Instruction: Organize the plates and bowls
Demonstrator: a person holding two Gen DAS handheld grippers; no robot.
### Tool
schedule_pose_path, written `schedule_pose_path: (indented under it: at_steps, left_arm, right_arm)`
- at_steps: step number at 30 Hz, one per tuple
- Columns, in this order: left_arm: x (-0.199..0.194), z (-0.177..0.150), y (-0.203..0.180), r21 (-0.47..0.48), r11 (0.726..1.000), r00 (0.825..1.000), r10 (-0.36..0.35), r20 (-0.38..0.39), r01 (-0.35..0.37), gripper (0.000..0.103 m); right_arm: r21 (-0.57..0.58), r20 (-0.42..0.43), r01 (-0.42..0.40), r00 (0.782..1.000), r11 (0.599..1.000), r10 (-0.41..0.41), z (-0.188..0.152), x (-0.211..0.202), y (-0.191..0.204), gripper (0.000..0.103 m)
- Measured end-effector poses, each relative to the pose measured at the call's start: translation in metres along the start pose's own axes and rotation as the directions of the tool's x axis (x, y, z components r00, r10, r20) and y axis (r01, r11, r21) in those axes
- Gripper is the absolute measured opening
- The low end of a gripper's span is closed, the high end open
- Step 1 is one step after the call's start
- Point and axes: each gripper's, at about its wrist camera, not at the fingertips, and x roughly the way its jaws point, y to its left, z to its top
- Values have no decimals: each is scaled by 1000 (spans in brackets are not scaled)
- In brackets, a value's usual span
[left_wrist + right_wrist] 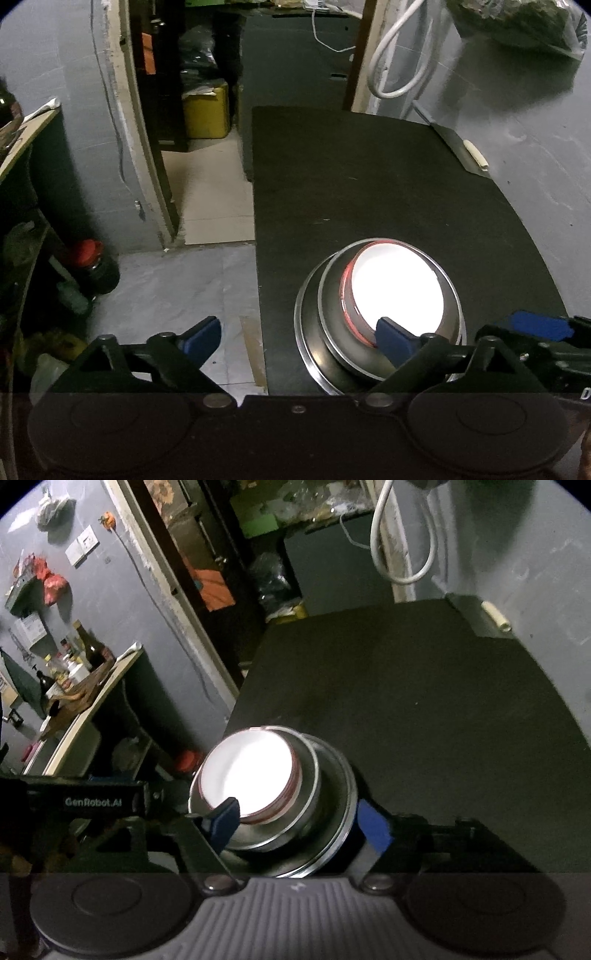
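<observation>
— The fingers, how do they stand?
— Both the left gripper [297,338] and right gripper [299,825] are spread wide. The stack of bowls [271,797] sits on the black table [424,686], at its near left corner.

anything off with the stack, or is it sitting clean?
Stack's off-centre. The white bowl sits nested in the steel bowl on the steel plate, but both bowls are shifted toward one side rather than concentric. No spill or damage visible. The stack also sits close to the black table edge.
</observation>
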Motion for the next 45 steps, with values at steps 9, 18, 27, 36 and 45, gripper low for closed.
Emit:
schedule_pose_path:
  at_steps: [9,18,27,36,45]
  left_arm:
    - [-6,-8,-2,-32,997,998,64,18,-63,102]
    - [-20,-17,-7,-50,993,991,108,77,-105,102]
    - [-27,-24,-16,-105,994,991,43,129,-30,102]
    - [-27,-31,-31,-85,994,990,77,116,-68,102]
    - [-36,-42,-41,-105,986,979,146,144,-132,102]
  right_arm:
    - [34,65,19,998,999,-22,-6,-10,-11,103]
    - [73,94,27,995,997,-34,-21,-11,-16,103]
    - [23,98,25,995,999,-27,-34,-23,-13,103]
    - [21,88,6,996,1000,-7,-35,-28,-23,103]
    - [2,91,-30,995,1000,30,-35,-31,-32,103]
